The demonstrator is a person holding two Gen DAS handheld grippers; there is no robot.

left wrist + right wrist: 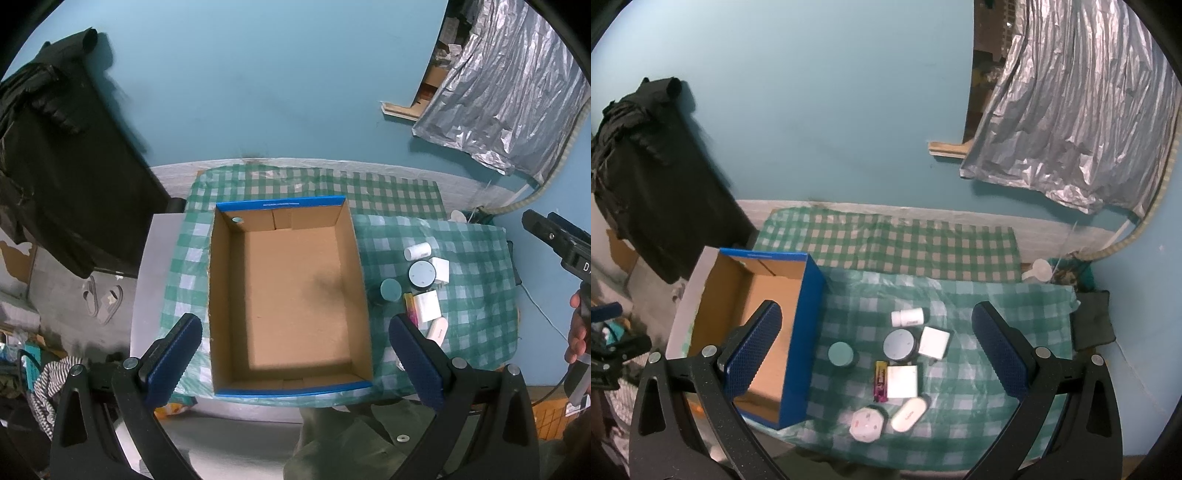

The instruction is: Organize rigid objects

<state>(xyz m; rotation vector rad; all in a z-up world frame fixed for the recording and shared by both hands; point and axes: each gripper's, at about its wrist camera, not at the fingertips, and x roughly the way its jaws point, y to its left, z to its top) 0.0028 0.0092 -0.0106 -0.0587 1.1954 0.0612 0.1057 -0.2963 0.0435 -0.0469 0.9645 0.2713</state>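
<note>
An open cardboard box [295, 295] with blue rims sits on the green checked tablecloth [476, 291]; it holds nothing. It also shows in the right wrist view [798, 332]. To its right lies a cluster: a white bottle [907, 317], a grey round puck [900, 344], a white cube [935, 342], a teal jar [841, 353], a pink bar [881, 381], a white square case [902, 381], a white oval case [908, 409] and a white round plug [866, 424]. My left gripper [295, 363] is open above the box. My right gripper [873, 360] is open above the cluster.
A black garment [62, 155] hangs at left. Silver foil sheeting [1071, 110] hangs on the blue wall at right. A white scoop [1039, 269] lies at the cloth's far right corner. Slippers [103, 301] lie on the floor at left.
</note>
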